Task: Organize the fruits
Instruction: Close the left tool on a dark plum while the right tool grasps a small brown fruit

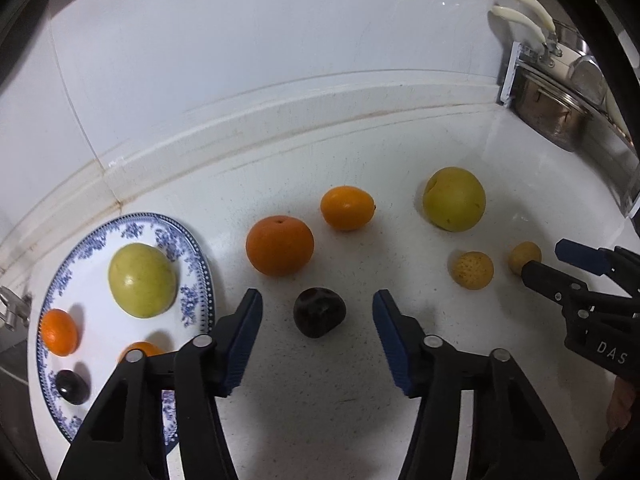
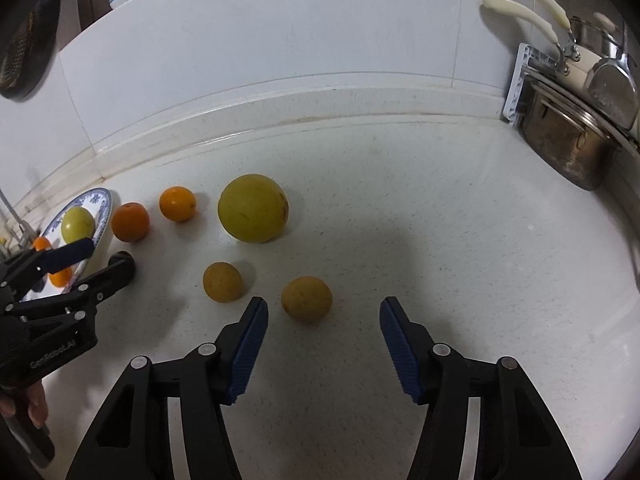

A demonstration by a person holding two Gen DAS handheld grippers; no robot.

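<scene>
The left gripper (image 1: 318, 306) hangs over the speckled white countertop (image 1: 400, 360) with its ribbed blue pads (image 1: 244, 336) parted around a dark plum (image 1: 319, 311). The plum sits on the counter between them, with a gap on each side, so nothing is gripped. The right gripper (image 2: 324, 312) is likewise partly open and empty. A small dull-yellow fruit (image 2: 306, 299) with rough, pitted skin lies just beyond its left pad and touches neither pad.

At the left stands a round blue-and-white patterned plate (image 1: 196, 248) of glazed ceramic. It holds a smooth green-yellow apple (image 1: 142, 280), two small oranges (image 1: 59, 332) and a glossy dark plum (image 1: 71, 386).

Loose on the counter beyond the left gripper are a large orange (image 1: 279, 246), a smaller orange (image 1: 347, 207), a big yellow-green round fruit (image 1: 454, 199) and a second pitted yellow fruit (image 1: 473, 270).

At the far right a stainless-steel pot (image 2: 568, 148) sits against the tiled wall (image 2: 280, 40). Beside it, cream-handled utensils (image 2: 520, 12) stick out.
</scene>
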